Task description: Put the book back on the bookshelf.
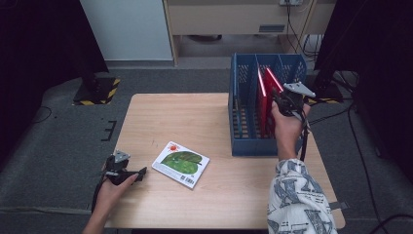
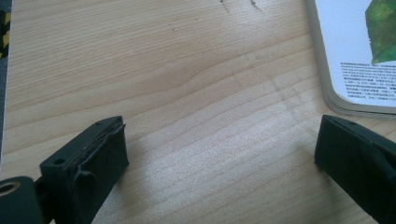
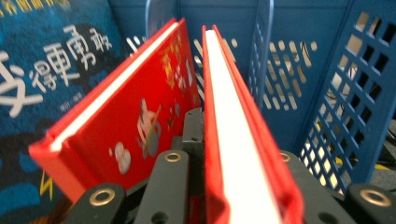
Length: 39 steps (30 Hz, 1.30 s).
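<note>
Right tool (image 1: 286, 103) clenched on a red book (image 3: 233, 140), held upright, edge up, inside the blue crate (image 1: 243, 141) at the table's (image 1: 195, 117) far right. A second red book (image 3: 121, 116) leans just beside it in the crate, a blue book (image 3: 42, 60) beyond. Left tool (image 1: 127, 173) released, jaws wide apart over bare table near the left front, green book (image 1: 180, 163) flat just beside it.

A red hardcover book (image 3: 243, 154) stands on edge, tilted, in the blue crate (image 1: 246, 146) at two o'clock on the tabletop (image 1: 195, 122).
</note>
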Each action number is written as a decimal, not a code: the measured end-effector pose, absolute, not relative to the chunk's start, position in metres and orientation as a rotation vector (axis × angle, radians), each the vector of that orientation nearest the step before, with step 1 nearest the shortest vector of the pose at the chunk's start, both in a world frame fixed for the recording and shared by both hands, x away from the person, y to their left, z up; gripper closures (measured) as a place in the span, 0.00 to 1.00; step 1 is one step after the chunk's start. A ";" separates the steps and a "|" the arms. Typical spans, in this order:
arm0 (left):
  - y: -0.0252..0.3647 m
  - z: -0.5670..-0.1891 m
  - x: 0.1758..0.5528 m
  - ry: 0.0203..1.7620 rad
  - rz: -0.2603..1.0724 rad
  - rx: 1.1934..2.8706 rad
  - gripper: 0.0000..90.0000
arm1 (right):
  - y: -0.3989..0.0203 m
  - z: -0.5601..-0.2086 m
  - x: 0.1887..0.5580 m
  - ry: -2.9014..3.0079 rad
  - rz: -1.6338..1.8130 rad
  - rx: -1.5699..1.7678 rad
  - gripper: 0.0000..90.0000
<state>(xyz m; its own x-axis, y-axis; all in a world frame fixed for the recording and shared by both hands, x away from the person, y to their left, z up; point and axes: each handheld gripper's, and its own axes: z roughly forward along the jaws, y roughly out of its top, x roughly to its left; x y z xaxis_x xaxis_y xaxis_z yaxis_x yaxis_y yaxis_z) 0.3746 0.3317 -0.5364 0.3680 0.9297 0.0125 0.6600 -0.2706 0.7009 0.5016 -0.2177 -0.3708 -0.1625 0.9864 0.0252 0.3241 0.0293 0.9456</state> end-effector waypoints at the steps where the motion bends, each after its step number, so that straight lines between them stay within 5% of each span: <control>1: 0.332 -0.536 0.375 1.368 0.575 2.027 0.02 | -0.219 -0.372 0.500 1.579 1.158 1.371 0.86; 39: 0.332 -0.536 0.375 1.367 0.573 2.027 0.02 | -0.219 -0.357 0.475 1.724 1.071 1.362 0.77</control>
<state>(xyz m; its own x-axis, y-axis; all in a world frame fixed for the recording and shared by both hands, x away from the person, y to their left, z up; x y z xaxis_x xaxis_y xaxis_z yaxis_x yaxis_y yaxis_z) 0.3746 0.3320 -0.5364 0.3698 0.9290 0.0118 0.6599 -0.2716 0.7006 0.4754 -0.2191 -0.3566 -0.2180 0.9757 -0.0217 0.4125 0.1122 0.9040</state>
